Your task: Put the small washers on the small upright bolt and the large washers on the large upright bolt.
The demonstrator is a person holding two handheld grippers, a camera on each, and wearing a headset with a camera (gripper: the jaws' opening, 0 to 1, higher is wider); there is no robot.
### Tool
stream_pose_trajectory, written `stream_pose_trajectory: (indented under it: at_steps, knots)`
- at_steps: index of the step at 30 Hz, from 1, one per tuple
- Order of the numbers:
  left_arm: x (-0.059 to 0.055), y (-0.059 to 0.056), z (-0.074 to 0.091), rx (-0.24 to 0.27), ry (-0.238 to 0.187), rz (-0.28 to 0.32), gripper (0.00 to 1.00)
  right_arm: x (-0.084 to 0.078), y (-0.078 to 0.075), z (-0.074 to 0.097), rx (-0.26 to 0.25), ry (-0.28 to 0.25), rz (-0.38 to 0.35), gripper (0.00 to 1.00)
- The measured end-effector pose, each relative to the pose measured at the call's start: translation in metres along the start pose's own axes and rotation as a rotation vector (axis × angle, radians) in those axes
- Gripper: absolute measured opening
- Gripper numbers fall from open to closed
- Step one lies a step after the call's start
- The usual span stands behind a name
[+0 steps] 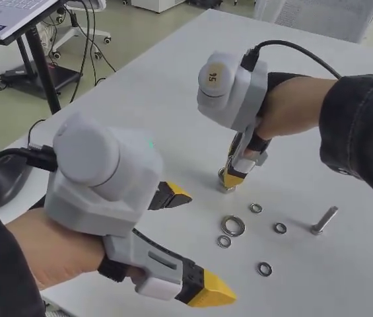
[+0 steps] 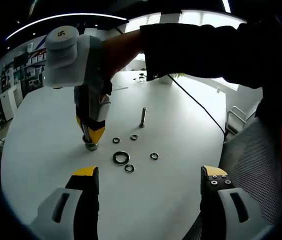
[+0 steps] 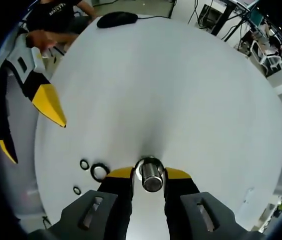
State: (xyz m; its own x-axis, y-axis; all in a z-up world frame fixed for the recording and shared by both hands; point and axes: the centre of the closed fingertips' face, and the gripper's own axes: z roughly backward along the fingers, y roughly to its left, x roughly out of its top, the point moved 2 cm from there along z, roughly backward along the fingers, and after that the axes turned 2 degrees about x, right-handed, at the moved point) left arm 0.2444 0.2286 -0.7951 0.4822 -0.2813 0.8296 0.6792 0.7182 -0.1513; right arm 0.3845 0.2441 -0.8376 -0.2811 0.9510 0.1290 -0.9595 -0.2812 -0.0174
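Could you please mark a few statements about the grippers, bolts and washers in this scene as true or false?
1. The right gripper is closed on the large bolt. True.
2. The left gripper holds a small washer. False: its jaws stand open and empty.
3. One large washer and four small washers lie on the table. True.
4. The large washer is threaded on the small bolt. False: it lies flat on the table, apart from that bolt.
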Motion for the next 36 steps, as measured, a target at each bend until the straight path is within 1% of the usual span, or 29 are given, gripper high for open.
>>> stream_pose_trajectory:
  at_steps: [3,8,13,17,19,23,26,28,32,36]
  knots:
    - [0.0000,-0.0001,0.0001,-0.001,0.001,0.001,0.83,-0.0016,0.0000,-0.0038,0.002,0.005,-0.001,0.24]
    - [-0.0001,0.0005,0.0005,0.000,0.001,0.002,0.83,-0.0016,-0.0013,-0.0056,0.007,-0.001,-0.009,0.24]
    - [-0.0002,0.0007,0.0007,0.000,0.002,0.004,0.83,-0.0036,-0.0013,-0.0085,0.012,0.006,-0.016,0.24]
    - [0.0004,0.0008,0.0013,0.000,0.003,0.004,0.83,-0.0031,-0.0021,-0.0071,0.015,-0.006,-0.026,0.24]
    - [0.0007,0.0008,0.0014,-0.001,0.003,0.003,0.83,-0.0053,-0.0016,-0.0081,0.010,0.007,-0.016,0.25]
    - [0.0006,0.0004,0.0018,-0.003,0.005,0.004,0.82,-0.0058,-0.0019,-0.0090,0.008,0.009,-0.013,0.26]
    - [0.0008,0.0009,0.0021,-0.002,0.005,0.004,0.82,-0.0057,-0.0036,-0.0090,0.014,0.003,-0.020,0.26]
    - [0.0012,0.0009,0.0019,-0.002,0.005,0.003,0.82,-0.0069,-0.0046,-0.0095,0.018,0.008,-0.019,0.26]
    - [0.0010,0.0009,0.0014,-0.005,0.008,0.002,0.82,-0.0070,-0.0043,-0.0092,0.024,-0.005,-0.023,0.29]
    - [0.0007,0.0008,0.0011,-0.007,0.010,0.003,0.82,-0.0079,-0.0054,-0.0096,0.022,-0.007,-0.022,0.31]
